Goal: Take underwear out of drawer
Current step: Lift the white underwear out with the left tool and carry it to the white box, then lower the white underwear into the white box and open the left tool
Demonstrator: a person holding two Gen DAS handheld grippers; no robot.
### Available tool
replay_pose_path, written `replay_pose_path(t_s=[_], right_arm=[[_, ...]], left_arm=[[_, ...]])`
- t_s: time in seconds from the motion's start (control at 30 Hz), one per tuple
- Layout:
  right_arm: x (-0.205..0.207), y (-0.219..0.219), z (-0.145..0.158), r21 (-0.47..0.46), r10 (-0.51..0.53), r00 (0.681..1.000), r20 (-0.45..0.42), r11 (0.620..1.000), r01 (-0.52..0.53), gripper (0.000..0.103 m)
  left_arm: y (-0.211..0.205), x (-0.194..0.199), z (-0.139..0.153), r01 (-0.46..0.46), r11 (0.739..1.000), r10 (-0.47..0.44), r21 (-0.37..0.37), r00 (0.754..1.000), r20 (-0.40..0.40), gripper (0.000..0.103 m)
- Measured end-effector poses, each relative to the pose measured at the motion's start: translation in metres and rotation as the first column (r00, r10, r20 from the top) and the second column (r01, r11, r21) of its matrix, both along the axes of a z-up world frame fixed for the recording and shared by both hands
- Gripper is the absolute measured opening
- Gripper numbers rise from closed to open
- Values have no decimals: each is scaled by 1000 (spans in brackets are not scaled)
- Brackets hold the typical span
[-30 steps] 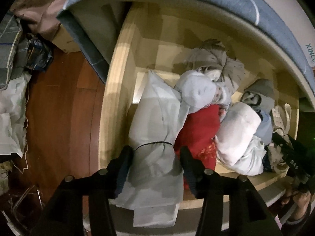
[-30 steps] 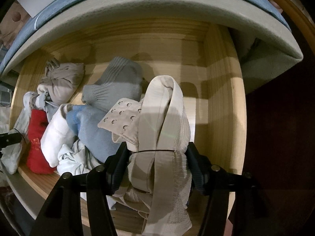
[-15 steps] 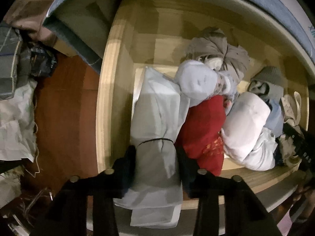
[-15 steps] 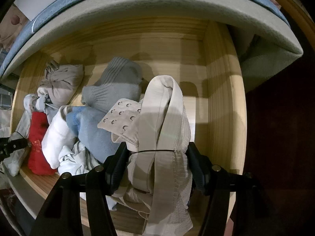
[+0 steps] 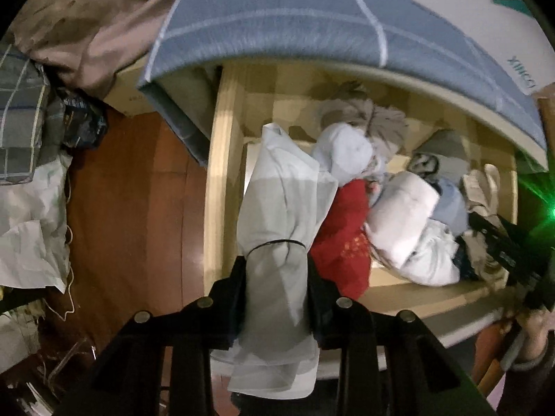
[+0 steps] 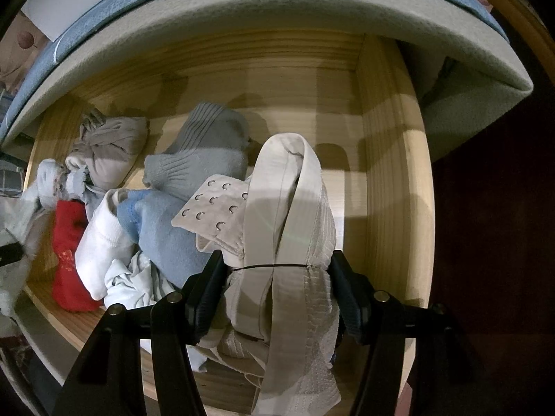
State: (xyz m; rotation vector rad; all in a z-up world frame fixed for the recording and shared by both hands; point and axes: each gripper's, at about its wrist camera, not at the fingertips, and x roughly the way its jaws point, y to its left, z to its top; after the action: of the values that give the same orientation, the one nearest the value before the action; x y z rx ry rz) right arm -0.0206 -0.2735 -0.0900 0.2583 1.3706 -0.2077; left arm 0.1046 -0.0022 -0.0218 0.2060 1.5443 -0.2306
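While your left gripper (image 5: 275,270) closes its jaws on a pale folded garment (image 5: 281,215) at lower centre of the left wrist view, draw it straight up so it clears the wooden drawer (image 5: 222,173) wall at its left. Red underwear (image 5: 347,239) lies just beside it, touching; lift slowly so it does not drag along. In the right wrist view your right gripper (image 6: 275,270), jaws about half apart, presses both pads against a beige bra (image 6: 288,208) at lower centre, in the drawer's right end. Judging by its loose straps, raise it gently to avoid snagging the blue sock (image 6: 163,232) at its left.
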Motion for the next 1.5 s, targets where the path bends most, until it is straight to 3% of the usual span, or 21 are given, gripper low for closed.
replay_pose_path(t_s=[0.23,0.47,0.57,0.7,0.87,1.07,1.2,1.5], right_arm=[[1,1,1,-3,3,1000,1,1000,-3,57],[2,3,2,-7,5,1000,1,1000,-5,57],[3,5,2,-14,12,1000,-2,1000,-12,57],[3,6,3,-13,9,1000,0,1000,-9,57],[3,7,2,-9,8,1000,2,1000,-8,57],[4,7,2,-7,7,1000,5,1000,-6,57],[4,8,2,-10,18,1000,4,1000,-18,57],[3,7,3,-5,16,1000,10,1000,-16,57]], left_arm=[[9,-11,51,49,998,-46,-46,998,47,31],[3,-16,127,107,987,-80,-122,975,209,31],[-5,-12,169,142,974,-78,-175,941,328,31],[-22,6,221,185,957,-55,-221,869,492,31],[-62,43,255,258,936,-72,-241,807,586,31],[-108,106,251,281,930,-80,-235,781,619,31],[-126,148,225,227,942,-50,-247,823,566,32],[-145,193,170,162,964,-28,-212,853,522,32]])
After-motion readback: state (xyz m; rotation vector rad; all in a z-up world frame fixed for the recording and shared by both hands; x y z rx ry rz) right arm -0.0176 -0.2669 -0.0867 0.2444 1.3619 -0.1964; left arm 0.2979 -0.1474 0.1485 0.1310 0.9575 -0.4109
